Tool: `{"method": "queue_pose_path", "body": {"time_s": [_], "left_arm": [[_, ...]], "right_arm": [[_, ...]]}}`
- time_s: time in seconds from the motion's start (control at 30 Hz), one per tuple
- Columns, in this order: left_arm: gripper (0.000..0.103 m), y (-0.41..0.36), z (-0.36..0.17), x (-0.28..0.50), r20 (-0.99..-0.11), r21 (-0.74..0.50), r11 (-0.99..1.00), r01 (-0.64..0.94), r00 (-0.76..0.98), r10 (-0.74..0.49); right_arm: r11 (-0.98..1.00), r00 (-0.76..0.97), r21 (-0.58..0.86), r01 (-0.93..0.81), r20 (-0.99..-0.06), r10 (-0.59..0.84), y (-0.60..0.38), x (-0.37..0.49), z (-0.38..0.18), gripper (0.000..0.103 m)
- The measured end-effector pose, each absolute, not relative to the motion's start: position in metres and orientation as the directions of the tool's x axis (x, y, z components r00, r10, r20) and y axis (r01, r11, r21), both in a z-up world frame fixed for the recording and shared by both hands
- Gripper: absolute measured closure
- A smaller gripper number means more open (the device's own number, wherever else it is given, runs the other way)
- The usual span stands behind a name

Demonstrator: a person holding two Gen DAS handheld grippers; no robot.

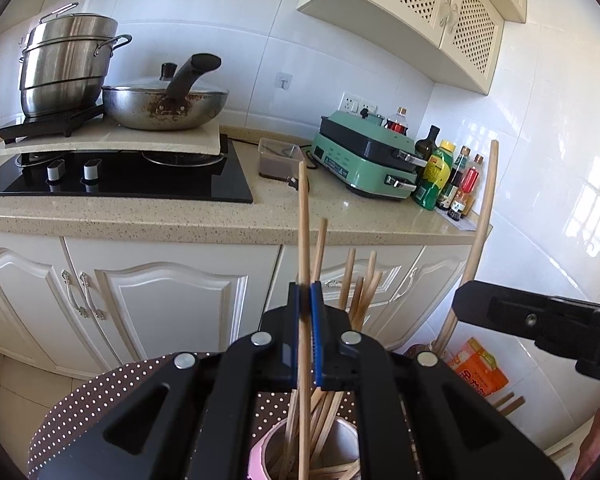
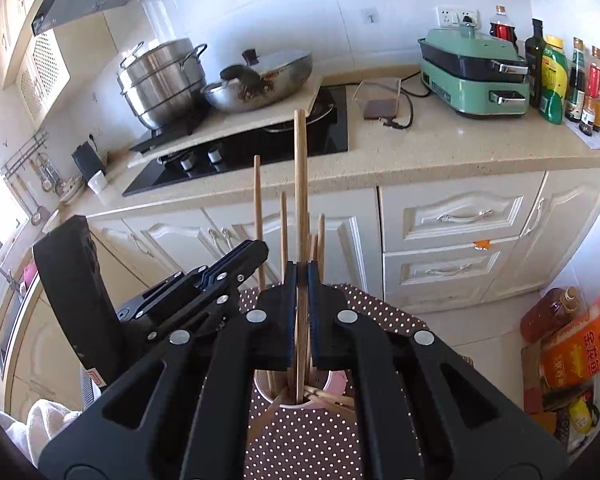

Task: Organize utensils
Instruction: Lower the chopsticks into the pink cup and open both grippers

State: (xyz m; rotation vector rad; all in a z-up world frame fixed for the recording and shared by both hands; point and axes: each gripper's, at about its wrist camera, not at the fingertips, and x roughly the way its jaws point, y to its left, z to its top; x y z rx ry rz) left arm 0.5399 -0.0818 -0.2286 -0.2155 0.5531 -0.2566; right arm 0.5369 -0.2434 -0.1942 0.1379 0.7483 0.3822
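Observation:
A pink and white cup [image 1: 260, 454] [image 2: 336, 384] stands on a brown polka-dot cloth [image 1: 96, 392] [image 2: 380, 308] and holds several wooden chopsticks [image 1: 360, 292]. My left gripper [image 1: 305, 292] is shut on one upright chopstick [image 1: 303, 220], whose lower end reaches down into the cup. My right gripper [image 2: 302, 272] is shut on another upright chopstick [image 2: 300, 168], which also points down into the cup. The left gripper [image 2: 204, 284] shows at the left of the right wrist view. The right gripper's body [image 1: 540, 320] shows at the right of the left wrist view with its chopstick [image 1: 486, 200].
Behind runs a speckled counter [image 1: 180, 216] with a black hob [image 1: 120, 180], a steel pot [image 1: 66, 64], a wok [image 1: 164, 104], a green grill appliance [image 1: 368, 160] and bottles [image 1: 440, 176]. White cabinets [image 2: 452, 240] stand below. Orange bags [image 2: 576, 348] lie on the floor. Loose chopsticks [image 1: 508, 404] lie at right.

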Motion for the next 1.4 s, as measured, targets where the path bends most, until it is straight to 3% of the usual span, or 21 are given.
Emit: {"method": "queue_pose_path", "body": {"time_s": [0.8,1.2,1.27,1.33,1.4], "left_arm": [[0.097,-0.085,-0.255,0.512,-0.571,-0.227,0.940,0.254,0.747,-0.340],[0.096,-0.080,-0.268,0.504,-0.623,-0.266,0.931,0.250,0.692,-0.364],[0.093,-0.078,-0.268,0.502,-0.631,-0.272,0.930,0.248,0.683,-0.367],[0.084,-0.076,-0.268,0.499,-0.630,-0.274,0.930,0.247,0.685,-0.367],[0.084,-0.074,-0.266,0.497,-0.628,-0.275,0.929,0.248,0.685,-0.369]], "right_arm": [[0.938,0.608,0.235,-0.255,-0.715,0.345,-0.231,0.530,-0.227,0.097],[0.945,0.594,0.225,-0.238,-0.736,0.325,-0.227,0.527,-0.239,0.097],[0.946,0.593,0.223,-0.237,-0.738,0.322,-0.225,0.527,-0.240,0.097],[0.946,0.591,0.221,-0.237,-0.740,0.321,-0.225,0.527,-0.242,0.097],[0.947,0.590,0.221,-0.235,-0.741,0.319,-0.224,0.526,-0.243,0.097]]}}
